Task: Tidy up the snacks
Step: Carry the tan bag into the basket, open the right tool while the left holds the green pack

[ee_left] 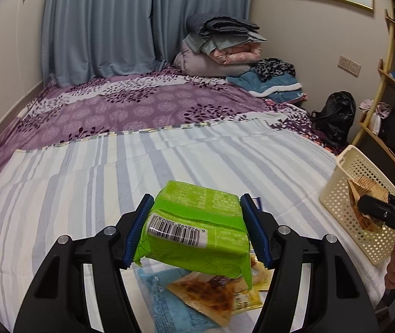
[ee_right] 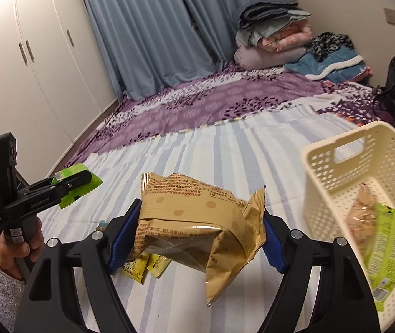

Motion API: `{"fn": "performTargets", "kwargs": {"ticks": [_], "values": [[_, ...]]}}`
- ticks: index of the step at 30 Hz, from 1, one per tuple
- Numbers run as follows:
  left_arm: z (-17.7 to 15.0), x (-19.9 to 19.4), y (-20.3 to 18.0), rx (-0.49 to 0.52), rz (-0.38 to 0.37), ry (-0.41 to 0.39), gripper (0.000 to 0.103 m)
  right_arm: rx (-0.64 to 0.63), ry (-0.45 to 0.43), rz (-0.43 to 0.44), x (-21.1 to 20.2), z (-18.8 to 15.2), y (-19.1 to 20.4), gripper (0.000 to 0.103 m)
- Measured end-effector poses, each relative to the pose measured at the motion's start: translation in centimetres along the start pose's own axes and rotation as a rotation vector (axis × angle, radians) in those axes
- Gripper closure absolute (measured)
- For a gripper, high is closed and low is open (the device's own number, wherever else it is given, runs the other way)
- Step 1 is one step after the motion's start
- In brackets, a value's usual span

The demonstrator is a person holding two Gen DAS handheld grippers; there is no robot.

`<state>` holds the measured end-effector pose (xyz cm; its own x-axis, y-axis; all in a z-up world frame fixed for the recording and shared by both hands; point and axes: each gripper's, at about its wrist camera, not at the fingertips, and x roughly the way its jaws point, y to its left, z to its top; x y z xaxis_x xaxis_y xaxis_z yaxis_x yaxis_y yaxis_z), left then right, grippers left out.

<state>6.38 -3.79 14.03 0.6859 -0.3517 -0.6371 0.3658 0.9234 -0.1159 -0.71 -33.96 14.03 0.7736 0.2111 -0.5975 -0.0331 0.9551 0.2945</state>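
My left gripper (ee_left: 196, 231) is shut on a green snack packet (ee_left: 197, 230) and holds it above the striped bed sheet (ee_left: 86, 180). Under it lie a blue packet (ee_left: 167, 299), an orange-brown packet (ee_left: 205, 294) and a yellow one (ee_left: 248, 298). My right gripper (ee_right: 197, 236) is shut on a tan snack packet (ee_right: 194, 222), held above the sheet just left of the cream perforated basket (ee_right: 333, 166). The basket holds a green packet (ee_right: 386, 249) and a clear biscuit bag (ee_right: 361, 213). The left gripper with its green packet (ee_right: 78, 184) shows at the left of the right wrist view.
Yellow sachets (ee_right: 144, 266) lie on the sheet under the tan packet. Folded quilts (ee_left: 219, 47) and clothes (ee_left: 272, 80) are piled at the far end of the bed. A black bag (ee_left: 334, 116) and wooden shelves (ee_left: 386, 105) stand to the right. A white wardrobe (ee_right: 39, 63) is on the left.
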Motion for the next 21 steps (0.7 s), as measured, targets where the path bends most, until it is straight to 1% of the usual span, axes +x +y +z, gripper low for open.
{"fn": "performTargets", "kwargs": {"ticks": [6,13,18,21], "values": [[0.2,-2.1,-3.3,0.043,-0.035,-0.024,0.037,0.047,-0.083,-0.072,-4.5,0.3,-3.6,0.026],[0.7,-3.7,-7.4,0.100,-0.085,-0.050,0.038,0.125,-0.160,-0.195,-9.5,-0.5,-9.0,0.026],[1.0,-4.7,-10.2,0.140,-0.120,-0.068,0.037,0.178,-0.182,-0.282,-11.6,-1.9,-12.0,0.026],[0.9,-5.1,-11.7,0.158,-0.137,-0.070,0.037,0.220,-0.182,-0.303,-12.2,-2.7,-13.6,0.022]]}}
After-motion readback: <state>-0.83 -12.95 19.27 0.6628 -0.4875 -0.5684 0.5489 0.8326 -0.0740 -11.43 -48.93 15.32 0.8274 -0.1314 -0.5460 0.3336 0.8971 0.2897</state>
